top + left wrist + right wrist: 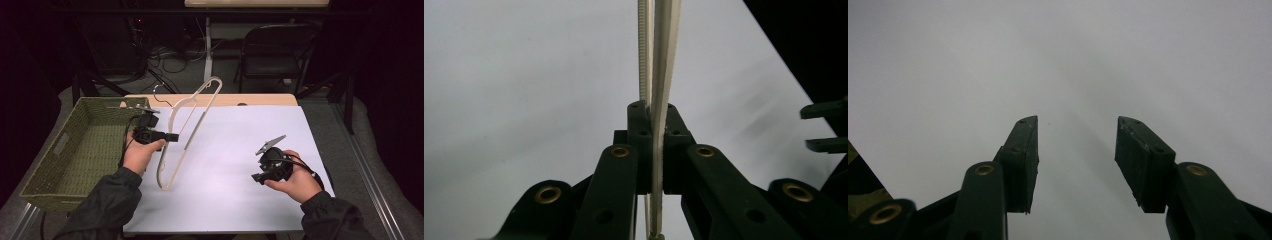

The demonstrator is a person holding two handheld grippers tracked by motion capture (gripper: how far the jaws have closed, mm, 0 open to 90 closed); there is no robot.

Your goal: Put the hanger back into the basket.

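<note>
From the high view, a woven green basket (75, 150) sits off the left edge of the white table sheet (240, 170); nothing can be made out inside it. The left gripper (172, 137), just right of the basket's near-right wall, is clamped on one arm of a cream clothes hanger (187, 130). The hanger stands tilted, its lower end touching the sheet right of the left hand (140, 155) and its top rising toward the table's far edge. Right of the hanger the sheet lies bare up to the right gripper (257, 177), which is held well apart near the sheet's right edge, above the right hand (295, 182).

In the left gripper view, the jaws are pressed tight on the hanger's arm (659, 100), which runs straight up between them; the other gripper's jaw tips (824, 127) show at the right edge.

In the right gripper view, the right gripper (1077, 165) has its jaws spread wide over bare white sheet (1073, 60), gripping nothing.
</note>
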